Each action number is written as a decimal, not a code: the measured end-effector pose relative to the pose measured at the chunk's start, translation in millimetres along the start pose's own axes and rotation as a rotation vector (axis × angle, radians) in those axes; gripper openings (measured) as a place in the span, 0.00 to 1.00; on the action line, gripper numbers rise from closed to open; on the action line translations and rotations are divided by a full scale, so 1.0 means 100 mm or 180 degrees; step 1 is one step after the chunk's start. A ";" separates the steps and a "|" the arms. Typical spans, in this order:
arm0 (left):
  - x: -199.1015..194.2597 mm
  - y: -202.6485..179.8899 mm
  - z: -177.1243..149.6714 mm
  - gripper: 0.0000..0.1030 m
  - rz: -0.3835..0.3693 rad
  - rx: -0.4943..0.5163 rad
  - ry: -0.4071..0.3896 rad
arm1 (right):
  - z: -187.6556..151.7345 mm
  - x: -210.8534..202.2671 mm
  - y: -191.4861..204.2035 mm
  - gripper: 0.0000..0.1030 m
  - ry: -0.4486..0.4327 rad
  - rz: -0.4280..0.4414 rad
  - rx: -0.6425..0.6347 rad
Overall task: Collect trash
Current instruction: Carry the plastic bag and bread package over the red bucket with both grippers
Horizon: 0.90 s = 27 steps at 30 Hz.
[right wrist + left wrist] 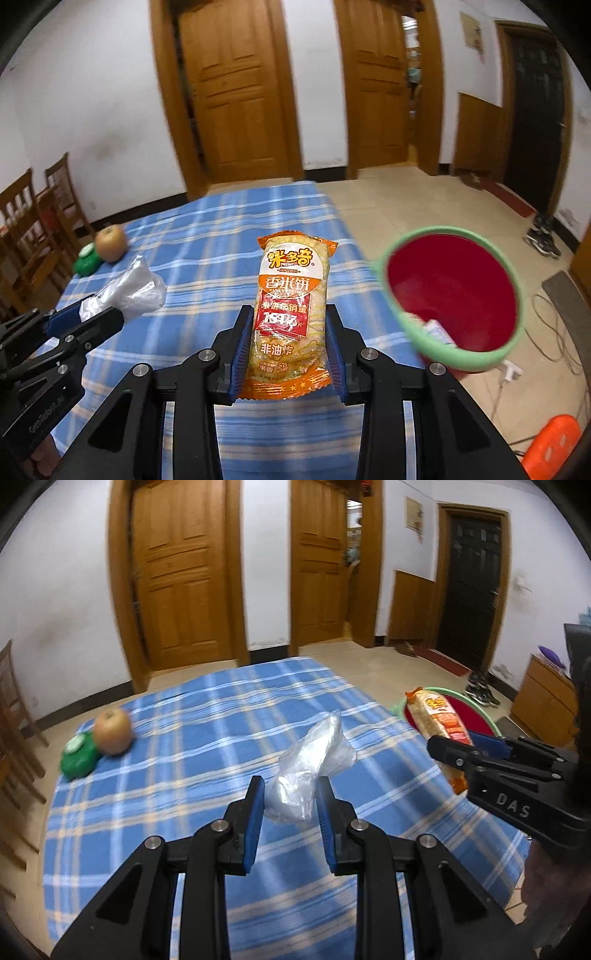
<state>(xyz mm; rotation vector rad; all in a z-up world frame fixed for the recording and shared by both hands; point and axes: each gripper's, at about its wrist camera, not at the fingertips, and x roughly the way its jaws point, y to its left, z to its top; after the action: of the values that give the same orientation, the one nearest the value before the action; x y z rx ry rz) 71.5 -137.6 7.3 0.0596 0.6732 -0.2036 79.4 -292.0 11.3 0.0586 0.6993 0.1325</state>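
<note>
My left gripper is shut on a crumpled clear plastic bag and holds it above the blue plaid tablecloth. The bag also shows in the right wrist view, held in the left gripper. My right gripper is shut on an orange rice cracker packet, held upright over the table's right side. In the left wrist view the right gripper holds the packet near the bin. A red bin with a green rim stands beside the table at the right, with a small item inside.
An apple and a green lidded container sit at the table's far left. Wooden chairs stand to the left. An orange stool and cables lie on the floor at the right. Shoes lie near the dark door.
</note>
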 end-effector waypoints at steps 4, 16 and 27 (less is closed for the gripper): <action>0.21 -0.37 0.15 0.27 -0.0259 0.0123 0.0025 | -0.03 -0.14 -0.43 0.36 -0.0008 -0.0241 0.0185; 0.64 -1.40 0.38 0.27 -0.0866 0.0499 0.0076 | -0.22 -0.32 -1.27 0.36 0.0050 -0.0788 0.0571; 1.24 -1.71 0.62 0.27 -0.0879 0.0600 0.0232 | -0.02 0.20 -1.68 0.36 0.0108 -0.0837 0.0638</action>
<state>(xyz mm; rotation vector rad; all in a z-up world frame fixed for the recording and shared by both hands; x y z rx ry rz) 168.5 -333.0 -19.6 0.1557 0.7324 -0.5325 110.5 -455.8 -19.5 0.1557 0.7462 -0.1896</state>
